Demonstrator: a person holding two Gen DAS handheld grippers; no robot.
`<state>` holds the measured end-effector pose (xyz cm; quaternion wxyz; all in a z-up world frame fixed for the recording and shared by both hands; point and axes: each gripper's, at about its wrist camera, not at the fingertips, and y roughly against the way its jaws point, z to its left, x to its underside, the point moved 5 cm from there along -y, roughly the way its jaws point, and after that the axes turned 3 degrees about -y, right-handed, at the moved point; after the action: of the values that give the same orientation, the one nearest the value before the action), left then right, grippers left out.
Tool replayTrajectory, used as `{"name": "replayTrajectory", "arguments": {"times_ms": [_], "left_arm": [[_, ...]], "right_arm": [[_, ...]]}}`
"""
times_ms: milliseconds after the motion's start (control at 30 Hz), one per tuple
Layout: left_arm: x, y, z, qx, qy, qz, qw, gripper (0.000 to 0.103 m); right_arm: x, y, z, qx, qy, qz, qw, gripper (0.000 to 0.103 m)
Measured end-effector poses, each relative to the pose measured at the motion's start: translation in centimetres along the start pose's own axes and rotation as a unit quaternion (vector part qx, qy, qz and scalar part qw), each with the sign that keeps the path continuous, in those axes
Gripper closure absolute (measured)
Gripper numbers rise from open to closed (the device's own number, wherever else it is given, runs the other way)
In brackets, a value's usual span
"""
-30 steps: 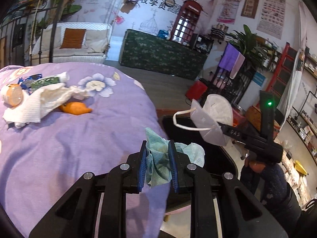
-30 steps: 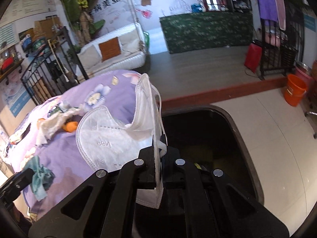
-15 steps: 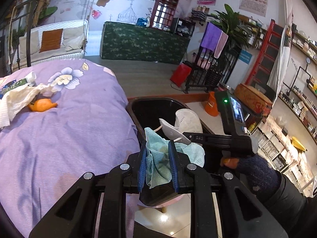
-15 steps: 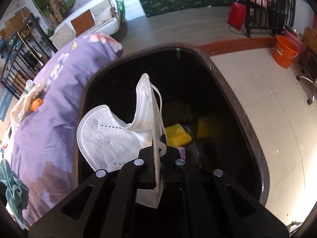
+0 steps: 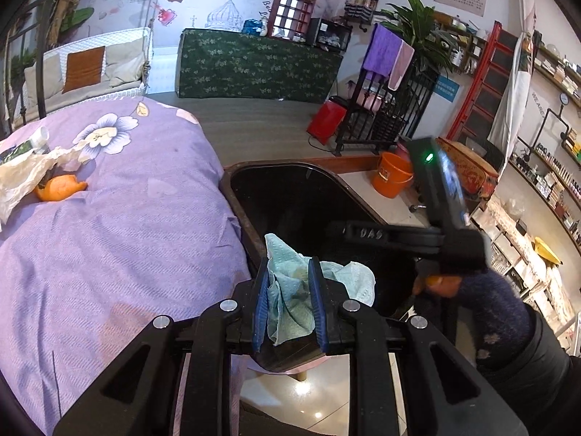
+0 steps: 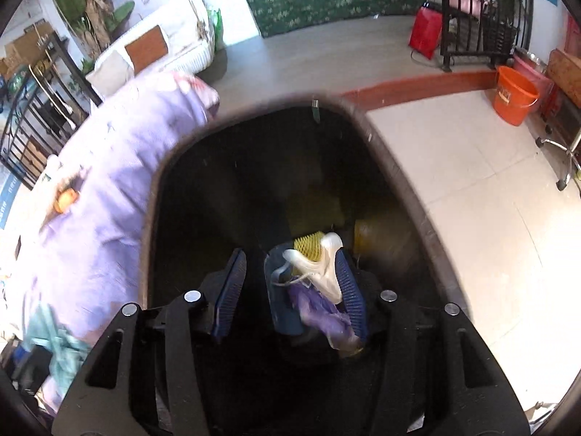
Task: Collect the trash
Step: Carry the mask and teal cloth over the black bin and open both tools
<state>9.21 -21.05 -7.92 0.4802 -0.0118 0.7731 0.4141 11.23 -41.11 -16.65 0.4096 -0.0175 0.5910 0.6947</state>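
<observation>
Your left tool [image 5: 290,305] grips a crumpled green tissue [image 5: 290,298] between its blue pads, above the near rim of the black bin [image 5: 239,196] beside the purple bed [image 5: 109,239]. Your right tool [image 6: 290,290] stands wide open over the bin; the white mask [image 6: 323,261] lies inside on the other trash. An orange peel [image 5: 58,189] and white paper [image 5: 18,174] lie on the bed.

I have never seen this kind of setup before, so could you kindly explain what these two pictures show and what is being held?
No robot here: a person holds a handheld gripper in each hand, each with a camera looking along its jaws. In the left view, the left gripper is shut on a teal paper towel near the black trash bin. Orange peel and crumpled white paper lie on the purple bedspread. In the right view, the right gripper is open above the bin; a white face mask lies inside.
</observation>
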Motion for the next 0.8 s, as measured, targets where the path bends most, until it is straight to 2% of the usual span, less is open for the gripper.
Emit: {"name": "replayTrajectory", "arguments": {"times_ms": [267, 367, 567, 667, 700, 733, 800], "left_arm": [[-1.1, -3.0, -1.9, 0.018, -0.017, 0.020, 0.9995, 0.082], [-1.9, -4.0, -2.9, 0.020, -0.014, 0.019, 0.9995, 0.082], [-2.0, -5.4, -4.3, -0.010, -0.033, 0.024, 0.9991, 0.081], [-1.4, -5.8, -4.4, -0.015, -0.030, 0.035, 0.9988, 0.058], [-1.3, -5.7, -4.3, -0.018, -0.028, 0.033, 0.9989, 0.042], [-1.2, -5.4, -4.2, -0.023, -0.028, 0.026, 0.9990, 0.034], [-1.2, -4.4, -4.2, -0.029, -0.028, 0.015, 0.9991, 0.027]], "right_arm": [[-2.2, 4.7, -0.9, 0.000, -0.024, -0.075, 0.997, 0.042], [-2.9, 6.2, -2.0, 0.007, -0.041, -0.104, 0.994, 0.036], [-4.1, 7.6, -3.8, 0.024, -0.055, -0.125, 0.990, 0.034], [-4.3, 7.8, -4.4, 0.034, -0.057, -0.127, 0.990, 0.034], [-4.3, 7.8, -4.6, 0.036, -0.058, -0.126, 0.990, 0.034], [-4.4, 7.8, -4.7, 0.038, -0.058, -0.126, 0.990, 0.034], [-4.4, 7.7, -4.7, 0.041, -0.056, -0.125, 0.990, 0.034]]}}
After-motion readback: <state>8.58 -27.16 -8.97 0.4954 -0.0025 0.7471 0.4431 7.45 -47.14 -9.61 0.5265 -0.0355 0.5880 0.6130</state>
